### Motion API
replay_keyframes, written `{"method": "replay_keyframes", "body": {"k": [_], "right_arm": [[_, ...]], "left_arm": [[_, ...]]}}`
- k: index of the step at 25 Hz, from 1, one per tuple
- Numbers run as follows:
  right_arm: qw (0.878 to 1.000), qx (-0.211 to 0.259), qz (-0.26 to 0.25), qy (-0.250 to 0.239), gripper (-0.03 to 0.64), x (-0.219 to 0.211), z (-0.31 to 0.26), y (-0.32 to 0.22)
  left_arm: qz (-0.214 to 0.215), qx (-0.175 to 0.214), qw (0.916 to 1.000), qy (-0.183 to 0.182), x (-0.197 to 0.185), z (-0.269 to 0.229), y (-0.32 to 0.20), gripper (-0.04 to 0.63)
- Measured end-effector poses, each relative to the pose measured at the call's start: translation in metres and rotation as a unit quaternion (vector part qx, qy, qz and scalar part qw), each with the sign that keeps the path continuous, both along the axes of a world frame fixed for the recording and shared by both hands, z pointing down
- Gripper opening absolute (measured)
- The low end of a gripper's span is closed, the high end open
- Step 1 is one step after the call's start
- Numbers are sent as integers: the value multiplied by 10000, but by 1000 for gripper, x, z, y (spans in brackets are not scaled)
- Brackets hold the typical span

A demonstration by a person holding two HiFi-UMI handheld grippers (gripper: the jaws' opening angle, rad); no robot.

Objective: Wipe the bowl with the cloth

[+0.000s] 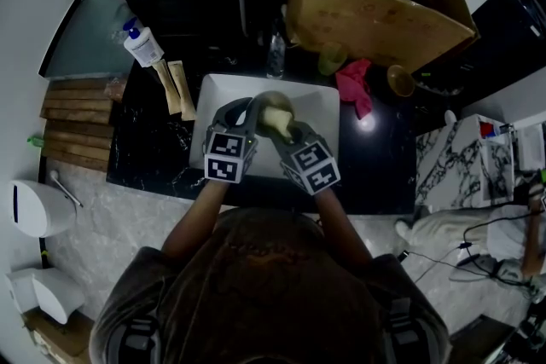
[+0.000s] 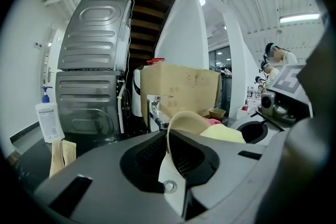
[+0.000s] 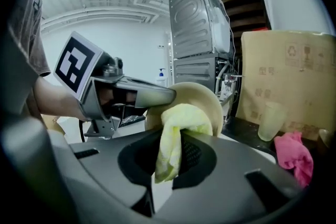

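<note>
A cream bowl [image 1: 275,108] is held on edge over the white sink [image 1: 223,89]. My left gripper [image 1: 250,110] is shut on the bowl's rim [image 2: 181,122]. My right gripper [image 1: 288,130] is shut on a pale yellow cloth [image 3: 176,126], whose bunched end presses into the bowl's inside [image 3: 202,98]. In the left gripper view the cloth [image 2: 223,134] shows just behind the bowl. In the right gripper view the left gripper [image 3: 167,95] reaches in from the left onto the bowl's rim.
A pink cloth [image 1: 356,84] lies on the black counter [image 1: 384,158] right of the sink, near a small brown bowl [image 1: 398,79] and a pale cup [image 1: 332,59]. A cardboard box [image 1: 384,4] stands behind. A soap bottle [image 1: 142,43] and wooden boards [image 1: 75,119] are left.
</note>
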State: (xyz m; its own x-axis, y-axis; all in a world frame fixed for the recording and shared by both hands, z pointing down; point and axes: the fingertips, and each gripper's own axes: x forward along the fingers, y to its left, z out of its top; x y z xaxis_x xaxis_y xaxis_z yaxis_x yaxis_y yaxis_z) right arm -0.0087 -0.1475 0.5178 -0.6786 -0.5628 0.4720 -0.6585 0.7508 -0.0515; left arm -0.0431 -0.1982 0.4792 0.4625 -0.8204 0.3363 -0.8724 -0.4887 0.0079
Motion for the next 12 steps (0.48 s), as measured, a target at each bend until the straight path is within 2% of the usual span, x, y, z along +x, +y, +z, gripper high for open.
{"method": "replay_keyframes", "body": {"k": [8,12], "right_arm": [[9998,-107,128,-70,20,21,3,2],[9990,-243,361,-78,20,43,13,2]], "left_arm": [[-219,-184,9996,29,-19,14,0,35],[-342,-271,9990,88,-32,20,-1,35]]}}
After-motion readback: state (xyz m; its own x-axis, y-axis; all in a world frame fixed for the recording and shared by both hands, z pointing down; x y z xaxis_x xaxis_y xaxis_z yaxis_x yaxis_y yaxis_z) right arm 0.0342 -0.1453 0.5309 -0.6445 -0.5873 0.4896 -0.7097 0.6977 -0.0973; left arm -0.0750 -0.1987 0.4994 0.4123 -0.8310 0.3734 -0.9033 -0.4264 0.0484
